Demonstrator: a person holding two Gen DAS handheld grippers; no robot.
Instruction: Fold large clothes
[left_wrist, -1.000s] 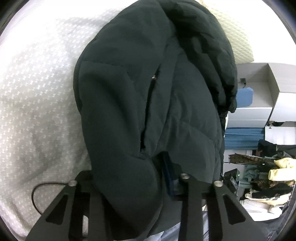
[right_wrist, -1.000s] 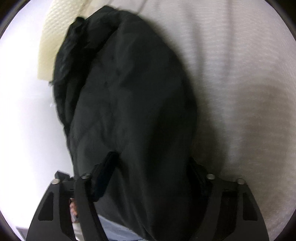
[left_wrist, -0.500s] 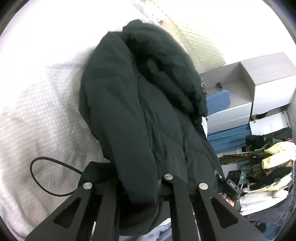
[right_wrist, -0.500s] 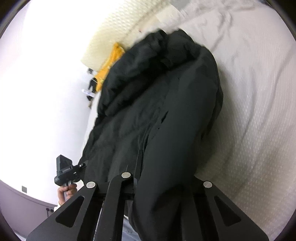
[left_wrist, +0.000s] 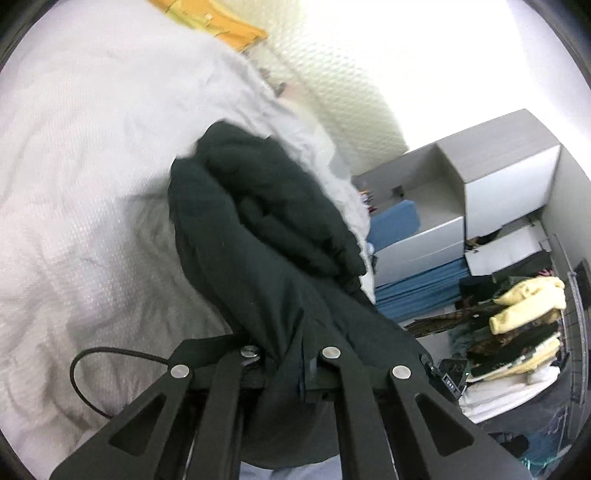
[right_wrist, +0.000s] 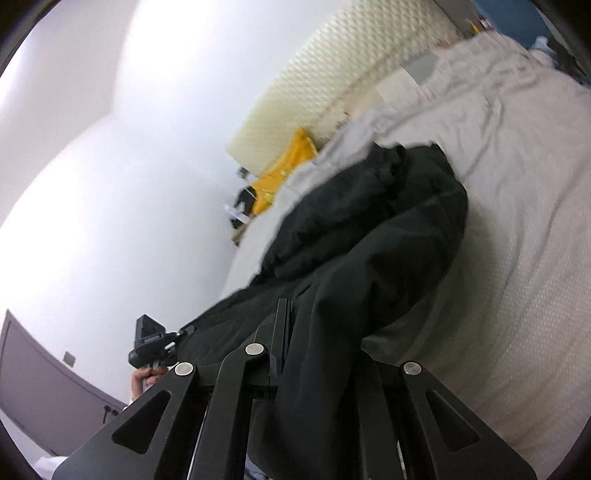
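A large black padded jacket (left_wrist: 266, 236) hangs from both grippers, its far end resting bunched on the white bedcover (left_wrist: 81, 192). My left gripper (left_wrist: 286, 363) is shut on the jacket's near edge, and fabric drapes over the fingers. In the right wrist view the same jacket (right_wrist: 373, 236) stretches away from my right gripper (right_wrist: 314, 354), which is shut on its other near edge. The fingertips of both grippers are hidden by cloth. The other gripper's camera (right_wrist: 147, 345) shows at the left of the right wrist view.
A cream headboard (right_wrist: 314, 88) and a yellow garment (right_wrist: 280, 177) lie at the bed's far end. Grey shelving (left_wrist: 461, 192), blue bedding (left_wrist: 417, 291) and a rack of folded clothes (left_wrist: 517, 332) stand right of the bed. A black cable (left_wrist: 85, 369) loops near the left gripper.
Both grippers have lifted and pulled back with the jacket. It has gone from spread flat close under the cameras to stretched out, with only its far end on the bed.
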